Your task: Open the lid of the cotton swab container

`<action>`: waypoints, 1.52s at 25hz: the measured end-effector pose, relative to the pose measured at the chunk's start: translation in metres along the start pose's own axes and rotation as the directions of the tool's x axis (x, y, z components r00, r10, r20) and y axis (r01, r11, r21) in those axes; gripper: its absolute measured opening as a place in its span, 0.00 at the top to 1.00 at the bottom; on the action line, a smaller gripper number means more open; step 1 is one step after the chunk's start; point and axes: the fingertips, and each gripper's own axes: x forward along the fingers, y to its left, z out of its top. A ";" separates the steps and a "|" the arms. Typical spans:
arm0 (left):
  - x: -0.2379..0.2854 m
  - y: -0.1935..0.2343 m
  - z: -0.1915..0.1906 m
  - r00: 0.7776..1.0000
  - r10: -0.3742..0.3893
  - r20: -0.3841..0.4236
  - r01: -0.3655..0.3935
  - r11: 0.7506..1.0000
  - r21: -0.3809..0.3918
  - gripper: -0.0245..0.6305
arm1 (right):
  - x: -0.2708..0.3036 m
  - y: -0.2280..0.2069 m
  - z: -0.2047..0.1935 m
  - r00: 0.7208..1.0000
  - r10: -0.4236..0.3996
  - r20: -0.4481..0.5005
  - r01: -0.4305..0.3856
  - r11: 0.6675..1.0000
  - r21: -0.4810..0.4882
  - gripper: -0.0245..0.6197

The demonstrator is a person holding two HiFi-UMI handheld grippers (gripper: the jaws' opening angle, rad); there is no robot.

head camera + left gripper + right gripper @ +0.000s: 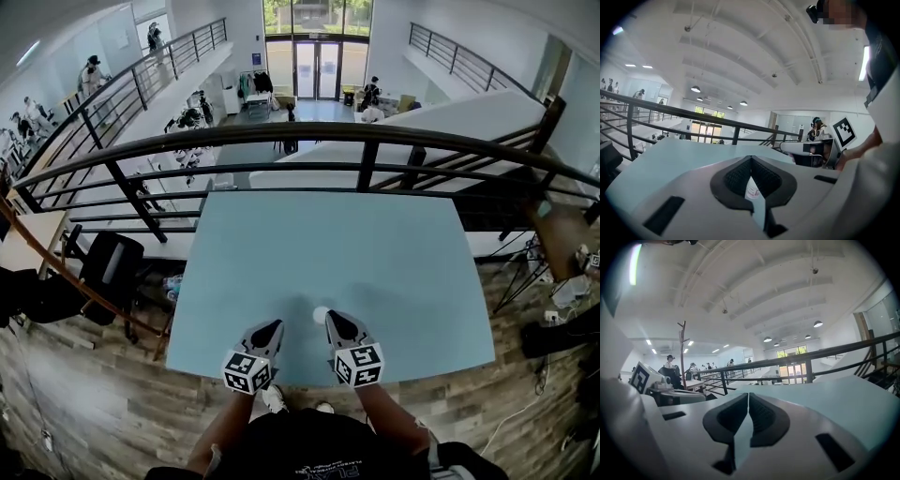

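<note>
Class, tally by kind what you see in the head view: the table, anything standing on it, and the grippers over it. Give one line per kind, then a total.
Grippers: 2 (left gripper, right gripper)
Container: 1 (small white container between the gripper tips)
Table: 1 (light blue table)
Total: 4

The left arm (217, 429) and right arm (392, 419) reached forward side by side, forearms bare. The left gripper (276, 324) and right gripper (331, 316) pointed ahead and slightly down, their tips angled a little toward each other but apart. Each gripper's jaws were closed together. A marker cube sat at the rear of each gripper, the left cube (247, 371) and the right cube (359, 365) facing upward.
</note>
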 end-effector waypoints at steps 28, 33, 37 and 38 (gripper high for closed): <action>0.021 0.056 -0.003 0.987 -0.160 -0.026 0.161 0.987 0.026 0.94 | 0.044 0.011 -0.025 0.980 -0.185 -0.075 0.177 0.978 -0.107 0.93; 0.024 0.056 -0.018 0.989 -0.134 -0.056 0.135 0.991 0.007 0.94 | 0.043 0.005 -0.040 0.980 -0.166 -0.106 0.155 0.982 -0.108 0.93; 0.030 0.053 -0.036 0.990 -0.115 -0.083 0.115 0.993 -0.003 0.94 | 0.039 -0.002 -0.052 0.981 -0.154 -0.121 0.142 0.985 -0.100 0.93; 0.031 0.053 -0.040 0.990 -0.109 -0.090 0.108 0.994 -0.007 0.94 | 0.038 -0.003 -0.055 0.981 -0.153 -0.123 0.141 0.985 -0.099 0.93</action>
